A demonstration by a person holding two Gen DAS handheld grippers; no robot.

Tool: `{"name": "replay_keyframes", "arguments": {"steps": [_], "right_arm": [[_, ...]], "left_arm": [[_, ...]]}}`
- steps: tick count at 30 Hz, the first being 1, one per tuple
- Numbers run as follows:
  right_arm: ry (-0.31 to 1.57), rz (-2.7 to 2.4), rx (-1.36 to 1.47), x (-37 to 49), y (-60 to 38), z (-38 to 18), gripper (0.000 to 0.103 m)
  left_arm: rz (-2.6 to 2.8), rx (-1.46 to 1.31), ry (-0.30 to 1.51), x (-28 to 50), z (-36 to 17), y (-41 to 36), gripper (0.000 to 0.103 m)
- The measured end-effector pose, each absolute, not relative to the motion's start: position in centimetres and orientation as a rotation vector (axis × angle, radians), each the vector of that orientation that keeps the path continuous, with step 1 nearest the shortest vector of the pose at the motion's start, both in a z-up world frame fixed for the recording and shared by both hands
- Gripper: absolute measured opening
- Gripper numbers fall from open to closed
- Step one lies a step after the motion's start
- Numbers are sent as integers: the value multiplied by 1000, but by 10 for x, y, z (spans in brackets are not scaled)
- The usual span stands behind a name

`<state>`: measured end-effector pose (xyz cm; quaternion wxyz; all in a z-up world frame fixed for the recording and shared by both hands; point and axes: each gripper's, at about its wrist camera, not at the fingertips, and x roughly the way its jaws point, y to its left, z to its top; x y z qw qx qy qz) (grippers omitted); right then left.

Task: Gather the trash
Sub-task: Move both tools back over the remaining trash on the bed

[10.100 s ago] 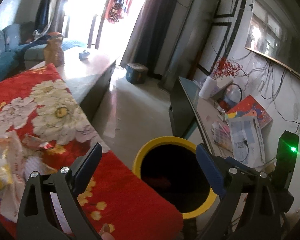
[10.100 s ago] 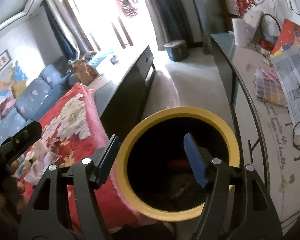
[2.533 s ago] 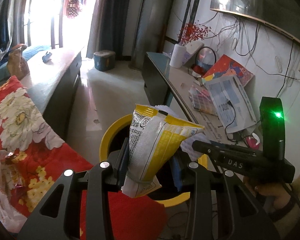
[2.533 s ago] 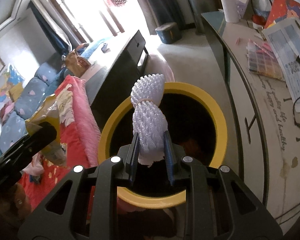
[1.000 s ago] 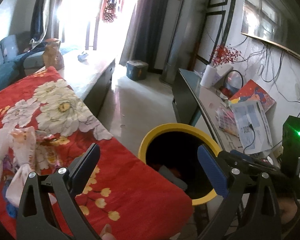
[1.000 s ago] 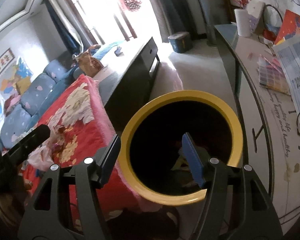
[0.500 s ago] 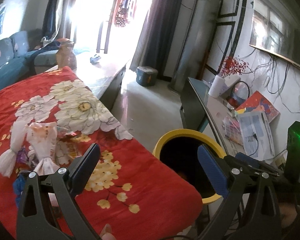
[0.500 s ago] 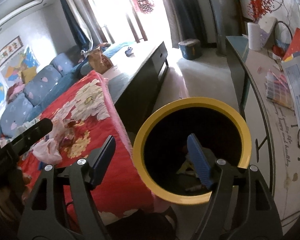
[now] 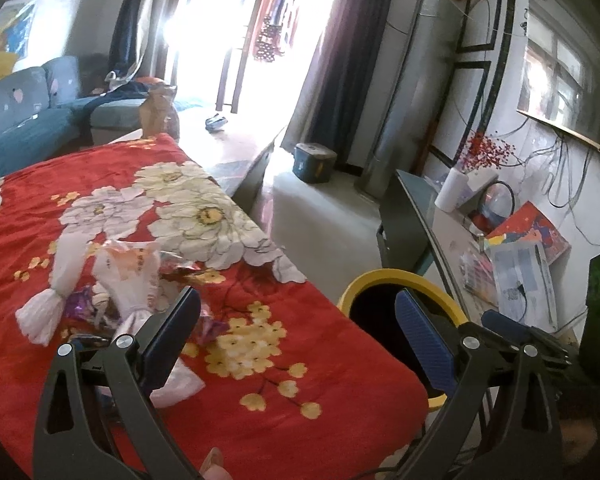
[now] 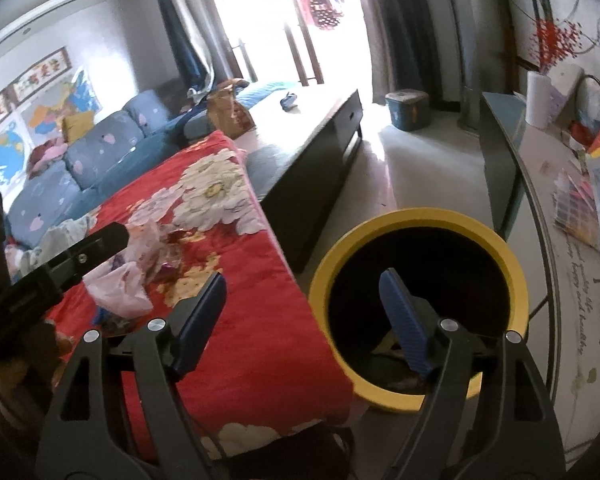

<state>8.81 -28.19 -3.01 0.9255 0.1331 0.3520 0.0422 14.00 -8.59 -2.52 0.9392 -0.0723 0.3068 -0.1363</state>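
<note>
Red plush cloth with big cream flowers (image 9: 260, 360) covers the surface, and the remaining trash sits on it as a loose heap of crinkled white and pink plastic wrappers (image 9: 112, 280), with small purple foil scraps among them. Just off the cloth's edge stands the round yellow-rimmed bin (image 10: 416, 304), dark inside with some litter at the bottom.

Both tools carry nothing: the left gripper (image 9: 296, 332) stands wide apart just beside the heap, and the right gripper (image 10: 300, 316) is opening, with nothing between its jaws, half over the bin.

Likely trouble: thin wrappers may slip from the pads or come up only in part, scattering scraps. Closing too low could pinch the plush cloth and drag it. With both tools near each other, they may collide over the heap.
</note>
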Motion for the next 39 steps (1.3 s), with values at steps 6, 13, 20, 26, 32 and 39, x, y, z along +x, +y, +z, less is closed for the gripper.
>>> {"name": "replay_keyframes", "arguments": {"steps": [6,13,20,26,32,39], "right_arm": [[730,131,245,91,-260,-28,71],[739,177,212,92,-240,-25,71],[746,213,186,94,-221,-23,71],[751,243,161,97,-204,-24,71],[759,274,139,101,-187,-24,71],[768,318,121,105,-166,-25,71]], "left_arm": [[-230,-152,615,138,-25,-68,95],[-177,-161,597,136,-22,-46,95],[-136,-184,593,135,-23,-25,95],[-105,-206,592,135,-24,-7,95],[-67,-225,586,134,-25,12,95],[-10,-265,589,133,-28,40,95]]}}
